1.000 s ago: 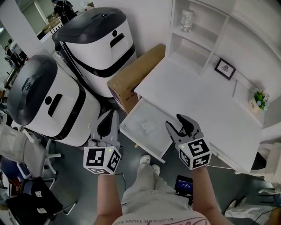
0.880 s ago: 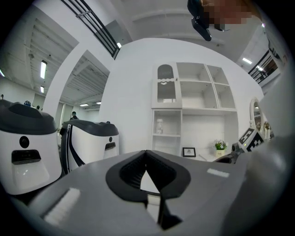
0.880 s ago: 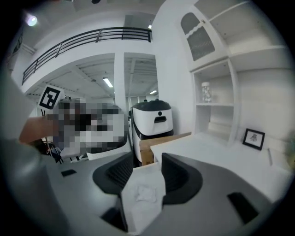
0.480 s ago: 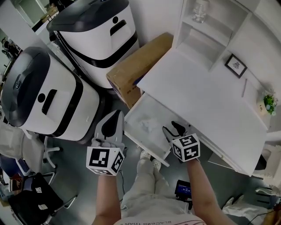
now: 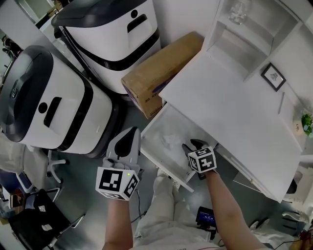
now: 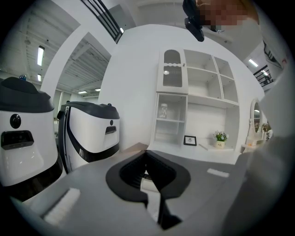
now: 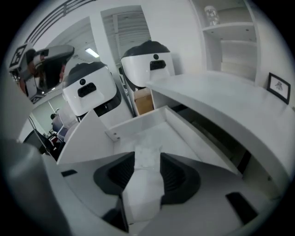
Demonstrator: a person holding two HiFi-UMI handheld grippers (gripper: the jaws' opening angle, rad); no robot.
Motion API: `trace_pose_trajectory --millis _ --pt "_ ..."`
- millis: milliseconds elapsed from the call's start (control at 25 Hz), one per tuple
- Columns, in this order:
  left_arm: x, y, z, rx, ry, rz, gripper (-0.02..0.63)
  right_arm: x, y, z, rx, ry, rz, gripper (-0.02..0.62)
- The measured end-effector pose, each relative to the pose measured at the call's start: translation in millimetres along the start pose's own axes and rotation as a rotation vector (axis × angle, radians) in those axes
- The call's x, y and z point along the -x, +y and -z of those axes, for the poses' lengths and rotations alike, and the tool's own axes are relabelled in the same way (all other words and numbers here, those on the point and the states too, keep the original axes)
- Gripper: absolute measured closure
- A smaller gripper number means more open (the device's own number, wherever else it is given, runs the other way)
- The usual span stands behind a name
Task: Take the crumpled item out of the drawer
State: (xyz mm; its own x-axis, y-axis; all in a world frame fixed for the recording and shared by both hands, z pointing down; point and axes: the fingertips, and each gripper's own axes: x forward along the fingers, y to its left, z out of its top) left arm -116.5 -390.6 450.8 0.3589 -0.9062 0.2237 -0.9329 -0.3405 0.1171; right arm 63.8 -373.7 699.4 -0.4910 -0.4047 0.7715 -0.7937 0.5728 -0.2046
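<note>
The white drawer (image 5: pixel 159 131) stands pulled out from under the desk. A crumpled white item (image 5: pixel 171 140) lies on its floor. My right gripper (image 5: pixel 192 145) reaches into the drawer from the front, open, its tips just short of the item. In the right gripper view the crumpled item (image 7: pixel 147 150) shows between the tips of the open right gripper (image 7: pixel 147 157), on the drawer (image 7: pixel 138 120) floor. My left gripper (image 5: pixel 128 138) hangs outside the drawer's left front corner, shut and holding nothing. The left gripper (image 6: pixel 146 173) points toward the desk and shelves.
The white desk (image 5: pixel 234 107) overhangs the drawer's back; a picture frame (image 5: pixel 272 76) stands on it, and shelves hold a glass jar (image 5: pixel 238 10). A cardboard box (image 5: pixel 156 73) and two white-and-black machines (image 5: pixel 44 105) (image 5: pixel 117 34) stand left of the drawer. The person's legs are below.
My right gripper has moved from in front of the drawer down into it, up to the crumpled item. The left gripper has stayed beside the drawer's corner.
</note>
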Motion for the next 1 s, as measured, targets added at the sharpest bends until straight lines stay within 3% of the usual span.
trace_pose_trajectory --millis 520,880,960,1000 --pt "-23 12 39 0.029 0.086 0.031 0.597 -82 -28 44 -0.088 0.212 -0.006 0.418" --pt "-27 6 54 0.025 0.107 0.065 0.597 -103 -27 64 -0.192 0.259 -0.069 0.419" --pt "-24 4 59 0.031 0.114 0.066 0.597 -102 -29 63 -0.208 0.25 -0.061 0.462" --pt "-22 4 61 0.034 0.116 0.065 0.597 -101 -30 62 -0.21 0.244 -0.06 0.551"
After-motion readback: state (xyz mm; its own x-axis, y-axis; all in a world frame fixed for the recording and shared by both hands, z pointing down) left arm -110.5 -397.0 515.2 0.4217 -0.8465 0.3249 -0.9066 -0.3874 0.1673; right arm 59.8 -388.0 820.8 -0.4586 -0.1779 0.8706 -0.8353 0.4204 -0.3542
